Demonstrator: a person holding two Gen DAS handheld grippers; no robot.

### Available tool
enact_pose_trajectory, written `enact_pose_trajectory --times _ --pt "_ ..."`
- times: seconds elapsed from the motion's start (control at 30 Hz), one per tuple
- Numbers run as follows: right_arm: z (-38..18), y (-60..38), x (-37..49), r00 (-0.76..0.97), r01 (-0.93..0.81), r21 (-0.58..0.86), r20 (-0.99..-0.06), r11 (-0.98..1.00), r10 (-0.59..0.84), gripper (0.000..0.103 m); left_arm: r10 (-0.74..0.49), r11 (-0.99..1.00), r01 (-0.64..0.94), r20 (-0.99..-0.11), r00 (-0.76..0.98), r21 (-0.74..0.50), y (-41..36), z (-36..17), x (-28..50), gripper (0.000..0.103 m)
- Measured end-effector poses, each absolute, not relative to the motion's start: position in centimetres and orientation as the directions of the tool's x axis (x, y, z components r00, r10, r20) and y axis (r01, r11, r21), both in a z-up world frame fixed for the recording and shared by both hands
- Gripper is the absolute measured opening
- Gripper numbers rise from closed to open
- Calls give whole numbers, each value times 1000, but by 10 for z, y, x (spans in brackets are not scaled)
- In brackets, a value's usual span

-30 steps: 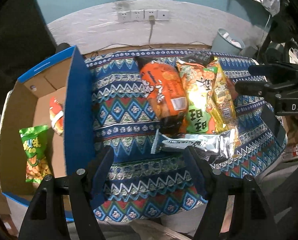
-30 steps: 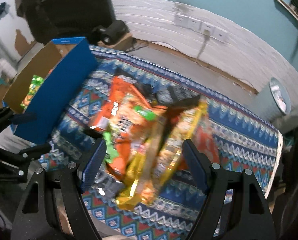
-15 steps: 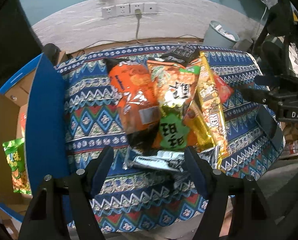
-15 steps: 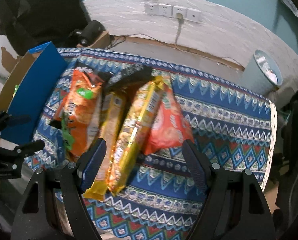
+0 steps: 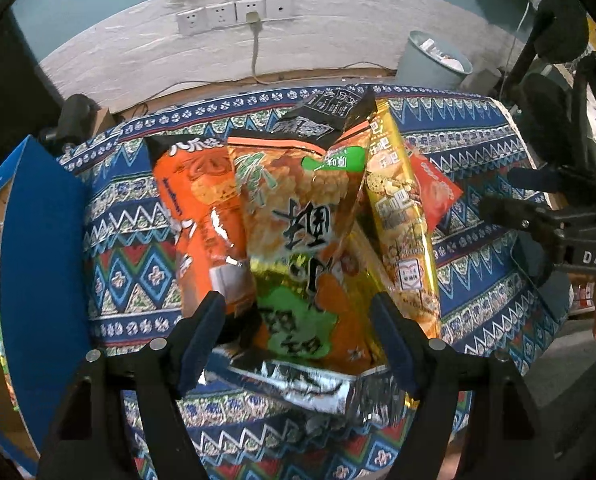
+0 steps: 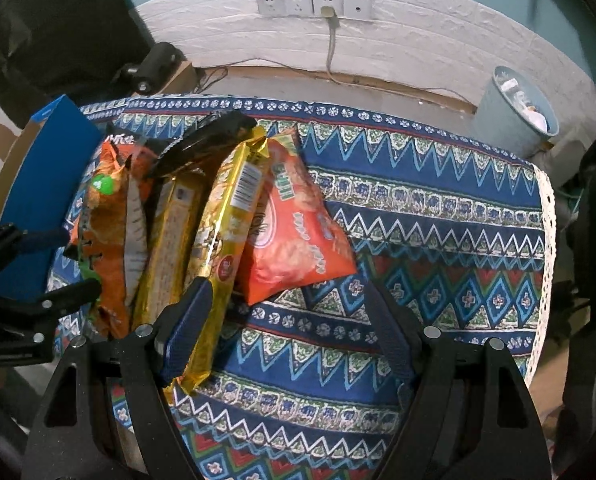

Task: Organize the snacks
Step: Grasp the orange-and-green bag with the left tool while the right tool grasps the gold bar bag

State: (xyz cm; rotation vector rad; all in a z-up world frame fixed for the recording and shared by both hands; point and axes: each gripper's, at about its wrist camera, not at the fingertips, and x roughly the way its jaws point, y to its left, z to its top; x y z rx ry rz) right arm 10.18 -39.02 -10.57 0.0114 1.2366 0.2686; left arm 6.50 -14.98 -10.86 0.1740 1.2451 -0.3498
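left claw (image 5: 298,340): advanced, straddles green-orange bag (image 5: 298,240) | right claw (image 6: 286,320): swung right of pile

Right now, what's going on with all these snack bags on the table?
A person is sorting snacks with two handheld grippers. Both the left gripper and the right gripper are open and holding nothing. The left one is lined up on the orange and green bag in the pile on the patterned tablecloth; the right sits near the long gold packet. The blue-edged cardboard box waits at the left.

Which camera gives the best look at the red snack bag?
The right wrist view: the red snack bag lies mostly exposed beside the gold packet. The left wrist view shows only a red corner poking out behind that packet.
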Motion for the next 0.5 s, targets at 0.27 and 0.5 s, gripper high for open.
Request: enact_pose_trajectory --times 0.27,0.5 --pt "-117 -388 109 282 -198 161 -935 967 213 78 -173 936 344 -946 275 -71 -159 -121 81 77" --pt "-127 -376 114 262 -209 171 -939 963 223 79 -163 917 397 -929 331 -20 -172 -125 82 64"
